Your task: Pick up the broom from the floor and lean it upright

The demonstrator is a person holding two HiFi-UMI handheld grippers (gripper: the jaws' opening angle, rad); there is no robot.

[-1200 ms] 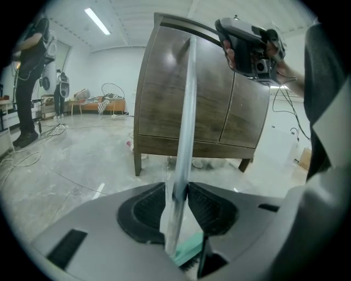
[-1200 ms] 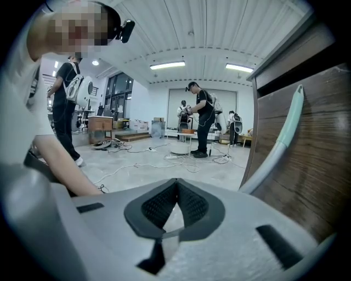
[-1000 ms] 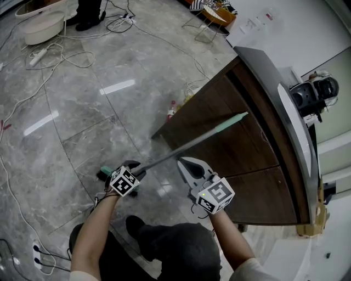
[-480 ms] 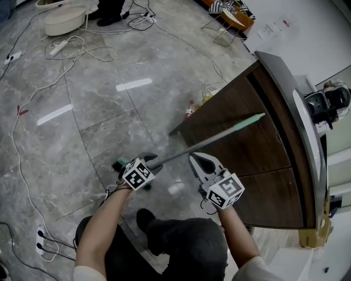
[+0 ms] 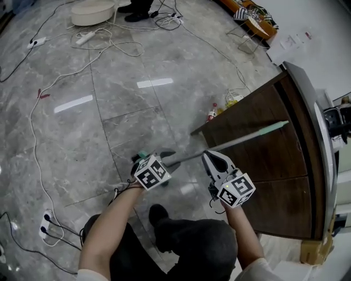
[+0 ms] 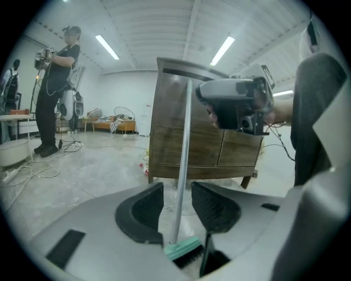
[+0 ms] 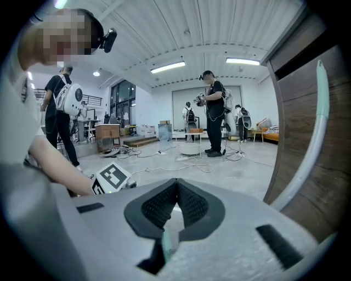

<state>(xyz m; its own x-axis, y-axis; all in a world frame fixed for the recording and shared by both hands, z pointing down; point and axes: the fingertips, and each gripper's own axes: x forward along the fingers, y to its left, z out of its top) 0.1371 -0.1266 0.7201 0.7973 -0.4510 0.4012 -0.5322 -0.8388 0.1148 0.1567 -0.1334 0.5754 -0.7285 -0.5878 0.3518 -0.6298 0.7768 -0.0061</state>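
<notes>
The broom's grey handle (image 5: 230, 144) slants up from the floor, and its teal tip (image 5: 281, 125) rests against the dark wooden cabinet (image 5: 263, 164). Its teal brush head (image 5: 142, 155) is on the floor behind my left gripper (image 5: 168, 156). In the left gripper view the handle (image 6: 184, 148) rises between the left gripper's (image 6: 178, 189) jaws. The pads stand apart, with a slim gap on each side of the handle, above the brush head (image 6: 184, 248). My right gripper (image 5: 211, 158) hovers just right of the handle, jaws shut on nothing (image 7: 176, 189). The handle (image 7: 310, 148) passes it on the right.
A red-capped bottle (image 5: 211, 113) and clutter lie at the cabinet's corner. White cables (image 5: 38, 115) cross the marble floor, with a power strip (image 5: 46, 222) near my feet and a white basin (image 5: 98, 11) far off. Other people (image 7: 213, 112) stand in the room.
The head view has shifted, so both grippers and the broom sit further right in the picture. The broom still leans on the cabinet, with the grippers placed as before.
</notes>
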